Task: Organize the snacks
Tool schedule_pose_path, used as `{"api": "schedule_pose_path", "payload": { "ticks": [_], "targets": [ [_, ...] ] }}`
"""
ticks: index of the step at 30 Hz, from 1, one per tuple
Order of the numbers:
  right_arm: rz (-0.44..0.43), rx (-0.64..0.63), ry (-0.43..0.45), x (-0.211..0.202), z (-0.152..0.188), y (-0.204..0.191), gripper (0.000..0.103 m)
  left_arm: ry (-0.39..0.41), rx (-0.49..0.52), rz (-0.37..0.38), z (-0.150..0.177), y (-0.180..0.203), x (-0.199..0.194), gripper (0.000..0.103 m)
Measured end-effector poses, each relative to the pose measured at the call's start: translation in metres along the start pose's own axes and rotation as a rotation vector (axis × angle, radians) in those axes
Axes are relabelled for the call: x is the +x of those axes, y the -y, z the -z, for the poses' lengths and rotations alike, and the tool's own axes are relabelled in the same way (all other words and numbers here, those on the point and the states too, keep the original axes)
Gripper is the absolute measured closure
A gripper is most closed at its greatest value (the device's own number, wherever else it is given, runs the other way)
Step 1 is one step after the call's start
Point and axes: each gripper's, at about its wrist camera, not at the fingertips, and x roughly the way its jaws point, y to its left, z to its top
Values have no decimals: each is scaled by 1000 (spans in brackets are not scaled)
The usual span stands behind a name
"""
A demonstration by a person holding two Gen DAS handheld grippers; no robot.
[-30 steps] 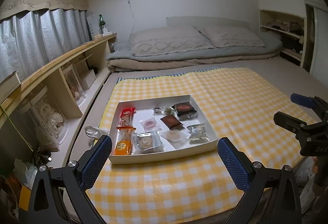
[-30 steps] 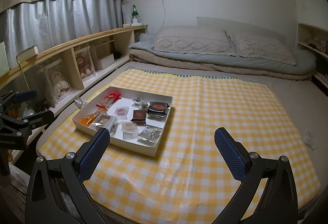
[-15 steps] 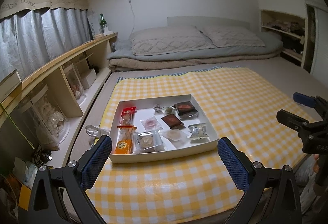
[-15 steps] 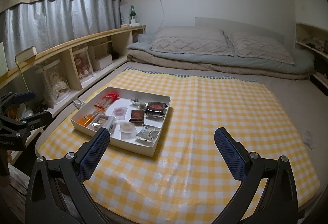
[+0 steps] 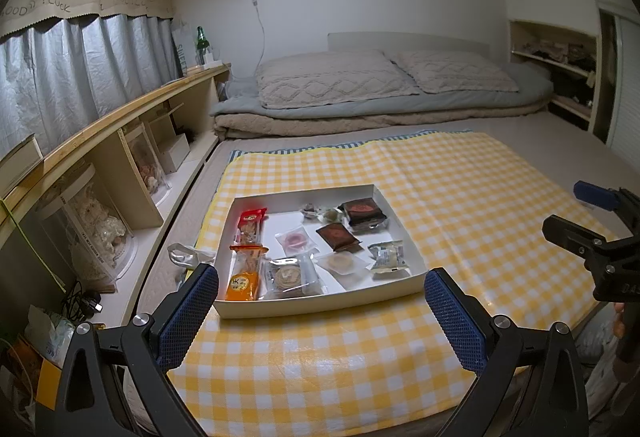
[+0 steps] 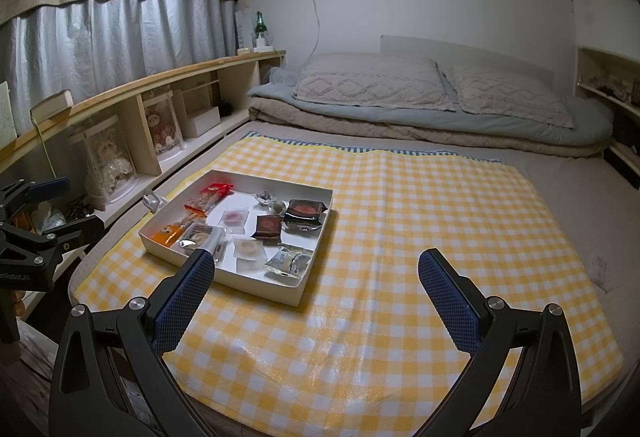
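Lengthwise, the orange snack packet (image 5: 243,273) points away toward the pillows (image 5: 332,83).

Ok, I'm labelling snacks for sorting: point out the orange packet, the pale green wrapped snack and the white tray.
orange packet (image 5: 241,283), left wrist view, on its printed front.
pale green wrapped snack (image 5: 387,257), left wrist view, middle of the wrapper.
white tray (image 5: 320,301), left wrist view, on its near wall.

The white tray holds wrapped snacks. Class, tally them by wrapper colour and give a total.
Red or orange packets: 2
Dark brown packets: 2
Clear packets: 3
White printed packet: 1
Small twisted sweets: 2, hard to tell
Total in the white tray: 10
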Motion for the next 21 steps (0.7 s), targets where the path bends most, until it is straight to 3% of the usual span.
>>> {"api": "schedule_pose_path", "payload": {
  "ticks": [21],
  "targets": [
    [-8,-6,-6,-1,-1,1,0,-3,-4,-3,0,4,0,0]
  ]
}}
